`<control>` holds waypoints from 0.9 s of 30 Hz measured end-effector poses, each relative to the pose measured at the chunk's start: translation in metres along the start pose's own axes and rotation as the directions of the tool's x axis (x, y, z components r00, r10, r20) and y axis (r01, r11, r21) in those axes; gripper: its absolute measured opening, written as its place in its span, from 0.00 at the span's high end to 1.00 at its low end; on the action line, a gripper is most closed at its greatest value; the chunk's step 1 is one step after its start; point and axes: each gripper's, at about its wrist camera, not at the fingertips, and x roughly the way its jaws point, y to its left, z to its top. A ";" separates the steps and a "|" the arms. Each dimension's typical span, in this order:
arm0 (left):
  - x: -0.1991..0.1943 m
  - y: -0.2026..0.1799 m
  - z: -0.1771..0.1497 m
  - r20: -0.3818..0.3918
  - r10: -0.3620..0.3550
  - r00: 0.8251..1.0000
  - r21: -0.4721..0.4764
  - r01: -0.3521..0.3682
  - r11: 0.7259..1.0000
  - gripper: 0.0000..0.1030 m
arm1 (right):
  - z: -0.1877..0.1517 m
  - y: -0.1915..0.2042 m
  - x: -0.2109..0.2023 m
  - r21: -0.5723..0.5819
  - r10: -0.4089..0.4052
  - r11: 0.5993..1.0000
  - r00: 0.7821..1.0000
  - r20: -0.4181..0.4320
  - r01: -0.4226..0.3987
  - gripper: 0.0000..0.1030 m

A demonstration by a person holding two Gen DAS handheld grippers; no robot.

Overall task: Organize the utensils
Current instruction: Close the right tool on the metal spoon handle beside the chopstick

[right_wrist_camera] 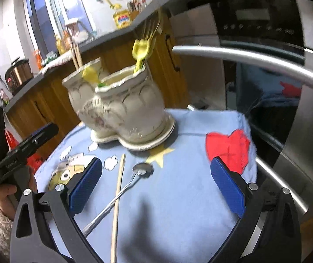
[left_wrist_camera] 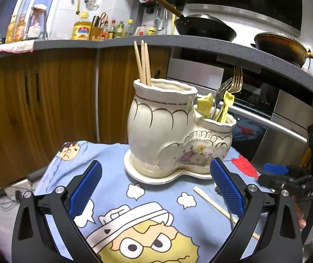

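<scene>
Between the spread right tongs [right_wrist_camera: 156, 183], chopstick [right_wrist_camera: 117, 208] crossing spoon [right_wrist_camera: 121, 191], near left pad

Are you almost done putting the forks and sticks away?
Nearly. Chopsticks and forks already stand in the ceramic holder. Both grippers, left and right, are open and empty. One chopstick and a metal spoon are left lying on the cloth.

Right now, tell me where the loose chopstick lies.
The loose chopstick lies flat on the blue cloth before the ceramic holder, crossing the metal spoon.
</scene>
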 end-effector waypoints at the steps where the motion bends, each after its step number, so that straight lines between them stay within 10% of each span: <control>1: 0.000 0.000 0.000 -0.002 -0.002 1.000 0.001 0.002 1.000 0.05 | 0.000 0.001 0.002 -0.001 0.006 1.000 1.000 -0.011 -0.006 0.05; 14: -0.002 -0.005 0.002 0.003 -0.018 1.000 0.023 0.018 1.000 0.05 | -0.010 0.037 0.049 -0.056 0.016 0.998 0.973 -0.232 -0.030 0.71; 27: -0.007 0.002 0.002 0.008 -0.025 1.000 0.004 0.025 1.000 0.05 | 0.000 0.034 0.060 0.012 0.001 1.000 0.974 -0.226 0.002 0.96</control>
